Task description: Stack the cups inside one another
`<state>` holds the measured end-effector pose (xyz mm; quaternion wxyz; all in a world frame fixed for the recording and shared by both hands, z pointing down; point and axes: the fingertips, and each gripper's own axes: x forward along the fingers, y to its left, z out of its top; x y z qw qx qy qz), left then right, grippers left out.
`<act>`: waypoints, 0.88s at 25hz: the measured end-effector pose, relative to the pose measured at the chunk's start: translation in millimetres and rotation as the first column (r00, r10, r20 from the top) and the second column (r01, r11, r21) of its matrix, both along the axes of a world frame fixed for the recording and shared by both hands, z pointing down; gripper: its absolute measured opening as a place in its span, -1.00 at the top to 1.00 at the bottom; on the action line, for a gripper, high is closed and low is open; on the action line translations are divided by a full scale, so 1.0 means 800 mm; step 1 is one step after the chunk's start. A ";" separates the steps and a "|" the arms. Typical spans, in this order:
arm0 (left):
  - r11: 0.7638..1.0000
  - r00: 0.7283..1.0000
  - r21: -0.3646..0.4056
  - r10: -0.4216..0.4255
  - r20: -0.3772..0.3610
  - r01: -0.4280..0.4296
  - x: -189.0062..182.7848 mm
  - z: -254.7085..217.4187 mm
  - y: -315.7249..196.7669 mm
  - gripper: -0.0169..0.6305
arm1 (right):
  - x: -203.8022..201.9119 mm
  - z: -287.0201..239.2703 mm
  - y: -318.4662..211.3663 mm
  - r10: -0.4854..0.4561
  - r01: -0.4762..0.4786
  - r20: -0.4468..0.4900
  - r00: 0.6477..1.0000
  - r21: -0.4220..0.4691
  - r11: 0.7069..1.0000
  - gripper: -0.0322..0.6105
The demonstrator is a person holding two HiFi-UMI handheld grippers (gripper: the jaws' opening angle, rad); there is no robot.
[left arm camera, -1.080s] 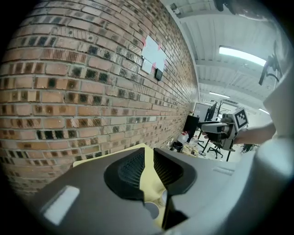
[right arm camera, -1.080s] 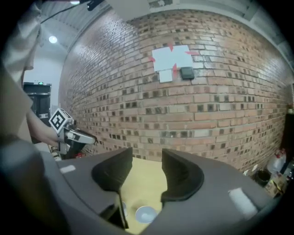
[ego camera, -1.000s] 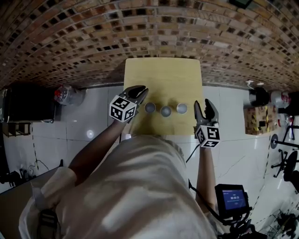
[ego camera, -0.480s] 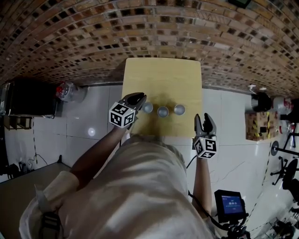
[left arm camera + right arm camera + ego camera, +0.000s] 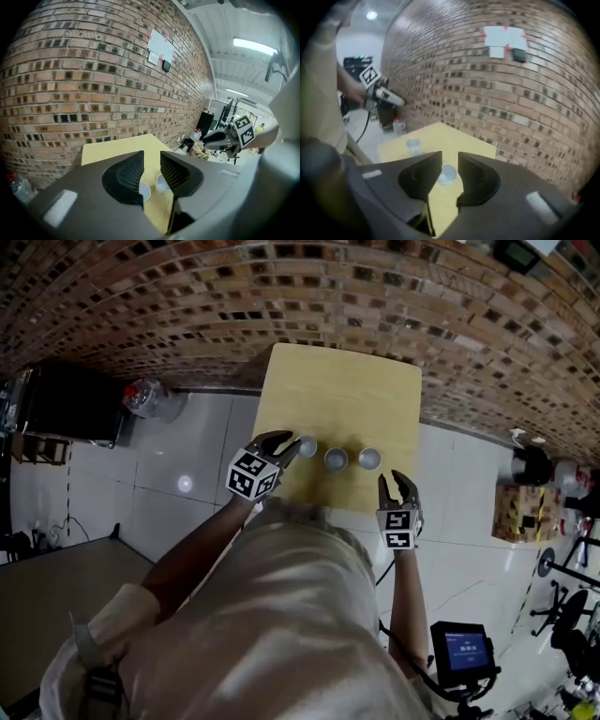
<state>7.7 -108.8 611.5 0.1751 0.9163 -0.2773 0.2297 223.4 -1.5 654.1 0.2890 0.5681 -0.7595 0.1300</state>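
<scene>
Hovering at the left end of the row, the left gripper (image 5: 287, 442) has its jaws a narrow way apart, having just been opening, and nothing sits between them. In the left gripper view the left cup (image 5: 144, 191) and the middle cup (image 5: 161, 183) show through the gap, beyond the pads rather than inside them. The gripper slants in over the near left edge of the table (image 5: 342, 390), just beside the left cup. That angle looks chosen so the jaws can take the cup's wall from the side, though it is not yet gripped.

The right gripper (image 5: 394, 481) hangs off the near right corner, apart from the cups. Its jaws are also released, with a slim gap, having just been closing, and they hold nothing. The right gripper view lines that gap up on the right cup (image 5: 447, 173), which stands farther off on the tabletop, untouched.

In the head view the three cups stand upright, mouths up, in a row running left to right across the near part of the yellow table. Each is apart from its neighbour and none is nested. That spacing leaves every rim free, so I judge either end cup could be lifted and lowered into another. Beyond the far edge lies the brick wall (image 5: 281, 296), and pale floor tiles (image 5: 187, 446) flank the table.
</scene>
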 end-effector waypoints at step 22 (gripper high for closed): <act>0.985 0.985 -0.001 -0.175 0.011 0.175 -0.080 0.001 0.022 0.59 | -0.045 0.227 -0.025 -0.532 0.338 -0.360 0.766 -0.479 0.810 0.70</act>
